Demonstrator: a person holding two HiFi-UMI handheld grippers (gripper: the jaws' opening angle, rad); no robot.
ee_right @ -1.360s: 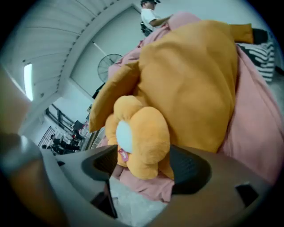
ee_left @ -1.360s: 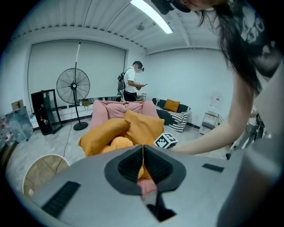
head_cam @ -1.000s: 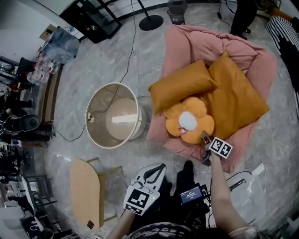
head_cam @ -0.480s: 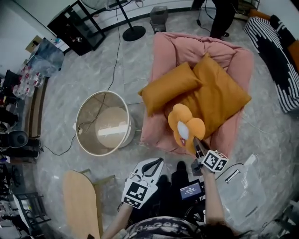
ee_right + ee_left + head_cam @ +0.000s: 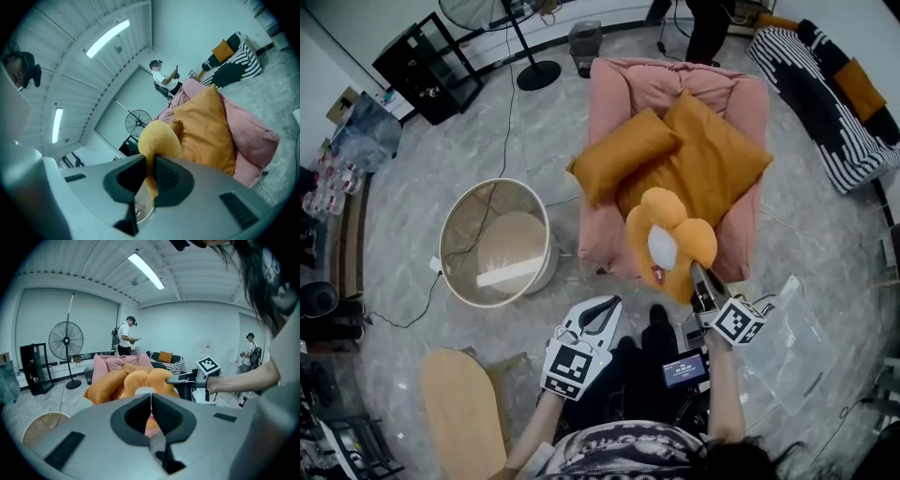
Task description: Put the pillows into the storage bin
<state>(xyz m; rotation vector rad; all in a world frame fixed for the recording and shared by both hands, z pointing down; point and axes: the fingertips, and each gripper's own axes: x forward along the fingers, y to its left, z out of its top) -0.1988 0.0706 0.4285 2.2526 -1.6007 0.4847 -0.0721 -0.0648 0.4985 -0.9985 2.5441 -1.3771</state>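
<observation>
One flower pillow [image 5: 670, 246] is hanging from the right gripper [image 5: 697, 278] in the head view, in front of the armchair [image 5: 609, 94] and well apart from the storage bin [image 5: 442, 246]. Left gripper view: the left gripper [image 5: 151, 401] is idling, jaws together, empty. Right gripper view: jaws that were just closing are pinching a petal [image 5: 159, 140]; the carry is probably starting, calling for a swing left over the bin.

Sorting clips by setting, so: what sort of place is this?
Probably a studio dressed as a lounge: pink armchair, striped sofa, standing fan, cables trailing across the floor.
</observation>
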